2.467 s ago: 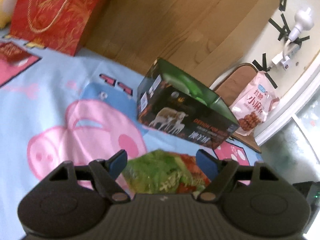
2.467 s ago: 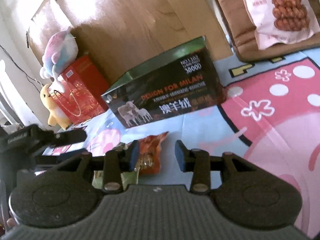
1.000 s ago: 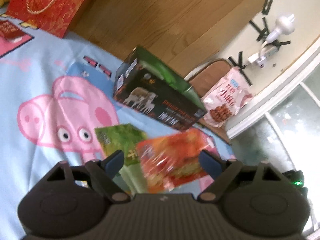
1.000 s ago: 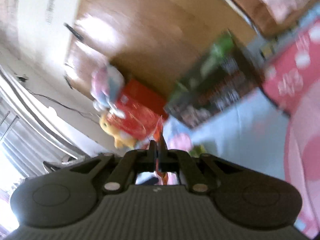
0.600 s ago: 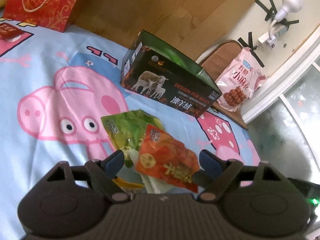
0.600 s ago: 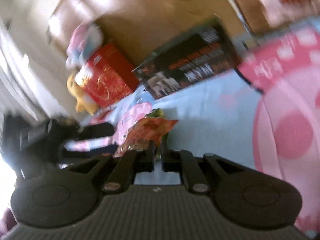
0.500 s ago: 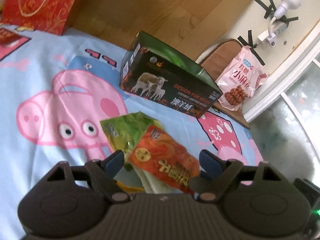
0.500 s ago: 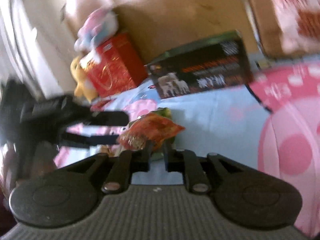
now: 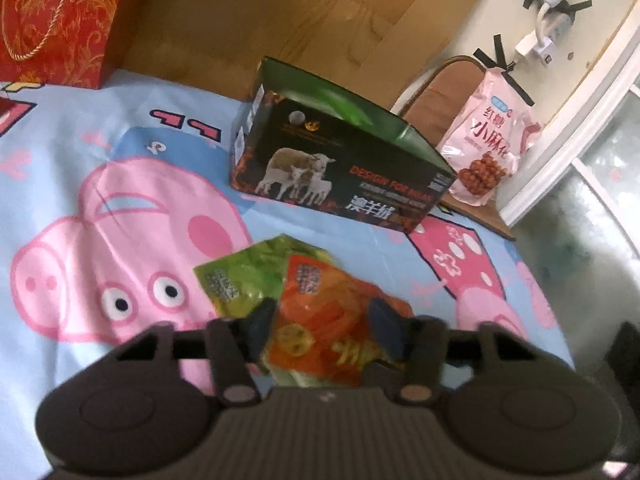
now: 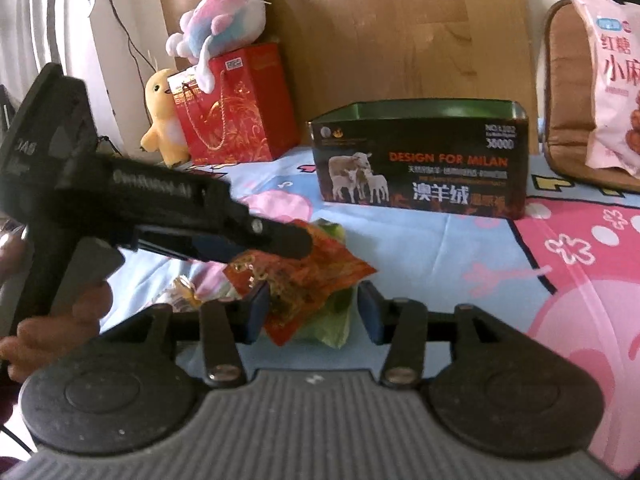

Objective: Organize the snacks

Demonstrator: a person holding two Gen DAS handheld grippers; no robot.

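An orange snack packet (image 9: 320,304) lies tilted over a green snack packet (image 9: 236,276) on the cartoon pig blanket (image 9: 120,208). My left gripper (image 9: 322,322) is closing its jaws, and the blue pads meet the orange packet's two sides. The right wrist view shows the left gripper (image 10: 280,242) from the side, gripping the orange packet (image 10: 308,272) above the green packet (image 10: 334,318). My right gripper (image 10: 312,314) is opening its jaws; only the packet's near corner hangs between them, untouched. The open black box (image 9: 340,176) with sheep printed on it stands behind.
A pink snack bag (image 9: 484,144) leans on a brown cushion (image 9: 432,96) to the right of the box (image 10: 420,168). A red gift bag (image 10: 236,108) and plush toys (image 10: 224,16) stand at the back left. A hand (image 10: 60,320) holds the left gripper's handle.
The right gripper, earlier shut on the orange packet, brought it over the green one and opened. The left jaws, wide before, have closed in on the orange packet.
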